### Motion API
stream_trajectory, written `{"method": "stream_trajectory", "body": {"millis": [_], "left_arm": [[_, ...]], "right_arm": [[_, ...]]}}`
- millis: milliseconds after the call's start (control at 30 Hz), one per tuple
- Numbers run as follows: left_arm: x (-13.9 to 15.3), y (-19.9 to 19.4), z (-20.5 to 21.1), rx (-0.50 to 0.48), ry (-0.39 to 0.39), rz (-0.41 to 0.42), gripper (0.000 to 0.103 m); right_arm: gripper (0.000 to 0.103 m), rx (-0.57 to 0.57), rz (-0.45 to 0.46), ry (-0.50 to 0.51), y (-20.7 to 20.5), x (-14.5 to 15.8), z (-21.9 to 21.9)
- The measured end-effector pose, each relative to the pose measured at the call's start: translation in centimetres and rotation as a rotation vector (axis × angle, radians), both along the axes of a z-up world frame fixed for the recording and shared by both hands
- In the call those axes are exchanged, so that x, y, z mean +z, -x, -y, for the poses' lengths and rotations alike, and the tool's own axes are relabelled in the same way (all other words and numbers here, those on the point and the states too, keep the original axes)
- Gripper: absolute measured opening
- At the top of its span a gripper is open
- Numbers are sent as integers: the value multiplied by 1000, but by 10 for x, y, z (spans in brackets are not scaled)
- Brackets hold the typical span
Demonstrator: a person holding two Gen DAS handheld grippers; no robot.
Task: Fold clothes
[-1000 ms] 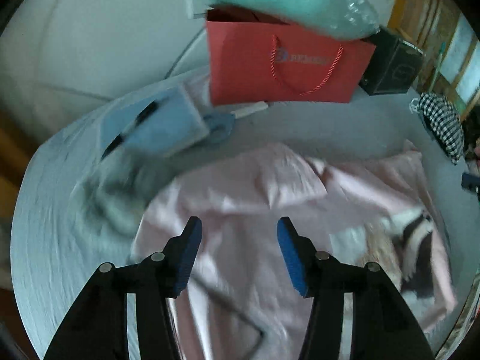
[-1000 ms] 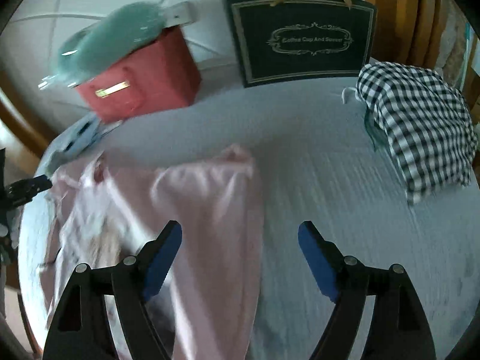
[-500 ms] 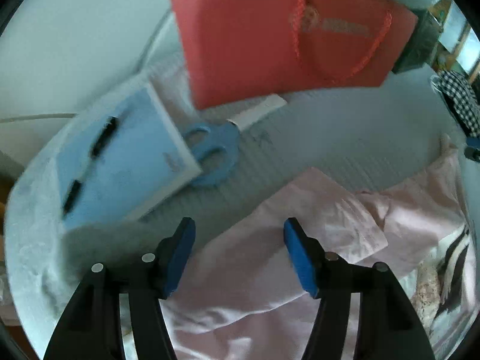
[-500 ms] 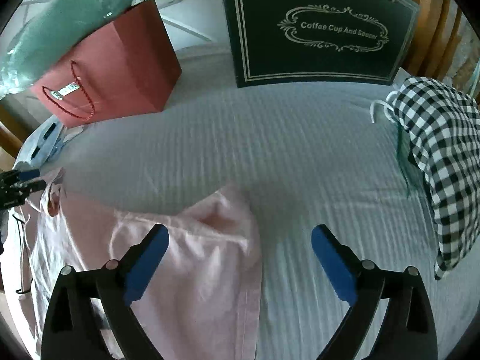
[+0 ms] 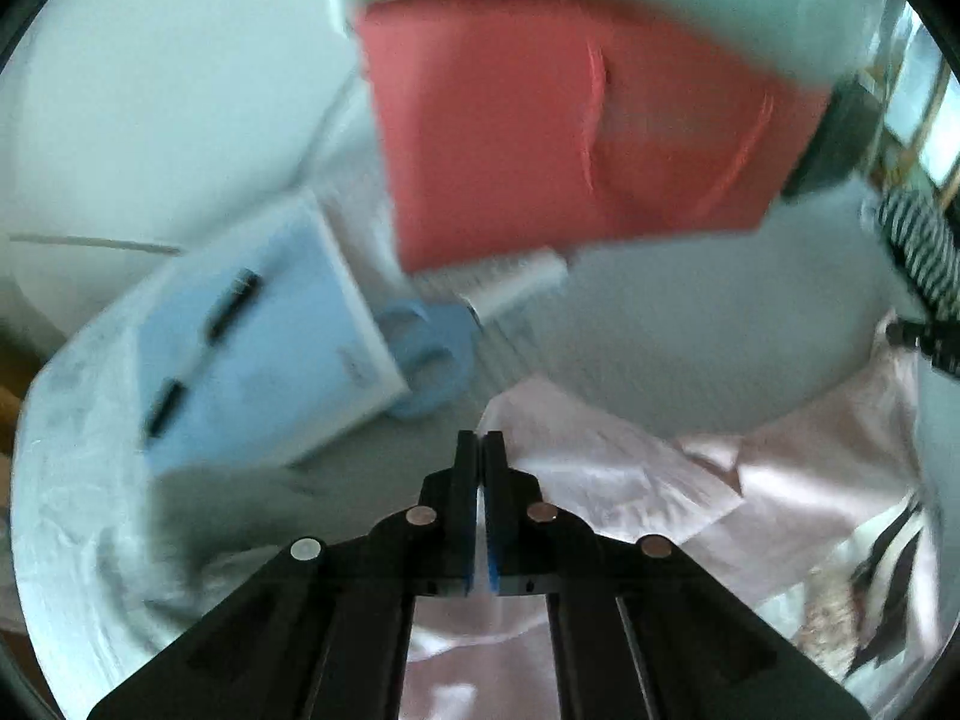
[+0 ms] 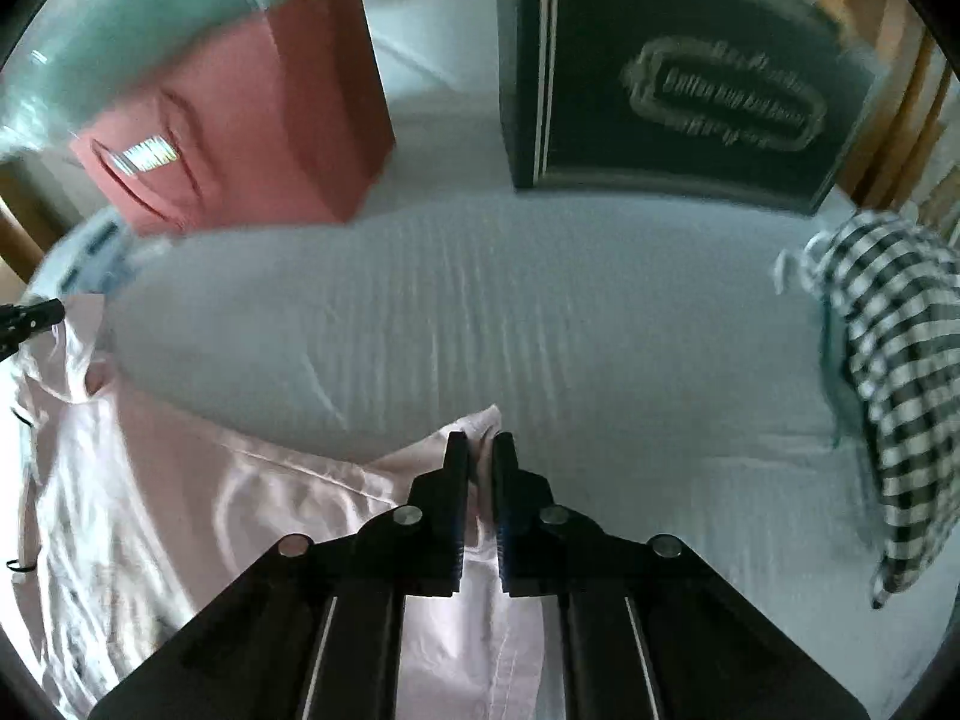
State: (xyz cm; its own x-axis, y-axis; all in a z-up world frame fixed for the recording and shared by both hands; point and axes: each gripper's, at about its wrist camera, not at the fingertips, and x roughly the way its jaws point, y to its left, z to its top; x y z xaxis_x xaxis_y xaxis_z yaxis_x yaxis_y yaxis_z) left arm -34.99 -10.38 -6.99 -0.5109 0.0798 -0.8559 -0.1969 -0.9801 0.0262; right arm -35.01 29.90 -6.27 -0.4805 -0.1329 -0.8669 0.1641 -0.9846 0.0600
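A pale pink garment lies spread on a bed covered with a light ribbed sheet, toward the near edge. The right gripper has just been closing, and its jaws now pinch a raised corner of the pink cloth, a fold of which shows between the pads. The left gripper has also just been closing; its jaws stand pressed together at the edge of the garment's other corner, but whether any cloth is caught between them I cannot tell. Toward the far edge of the bed stand a red paper bag and a dark gift bag. A light blue notebook with a pen on it lies at the far left beside blue-handled scissors. A black-and-white checked cloth lies at the right edge.
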Motion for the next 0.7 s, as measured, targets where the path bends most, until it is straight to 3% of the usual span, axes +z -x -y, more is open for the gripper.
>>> {"method": "stream_trajectory", "body": {"millis": [233,300,400,567,600,633,667,700], "left_arm": [[69,-86,27,4,-17,-172,0],[77,-117,33,-3,-23,-193,0],[67,-154,30,-23,-9,-116,0],[41,-151,25,12,-43,-12,4],[39,-143,22,24,-52,-4,13],[38,-137,19,28,-59,1,19],[37,-128,17,31,-65,4,37],[35,-119,16,28,-66,0,52]], "right_arm": [[7,-3,-209,125,-86,69,-36],[7,8,-203,159,-112,73,-46],[7,22,-133,134,-135,62,-49],[11,-17,-67,171,-129,49,-51],[18,-24,-63,180,-126,48,-49],[32,-28,-54,187,-121,46,-46],[43,-32,-46,193,-116,45,-43],[64,-39,-39,191,-110,44,-40]]}}
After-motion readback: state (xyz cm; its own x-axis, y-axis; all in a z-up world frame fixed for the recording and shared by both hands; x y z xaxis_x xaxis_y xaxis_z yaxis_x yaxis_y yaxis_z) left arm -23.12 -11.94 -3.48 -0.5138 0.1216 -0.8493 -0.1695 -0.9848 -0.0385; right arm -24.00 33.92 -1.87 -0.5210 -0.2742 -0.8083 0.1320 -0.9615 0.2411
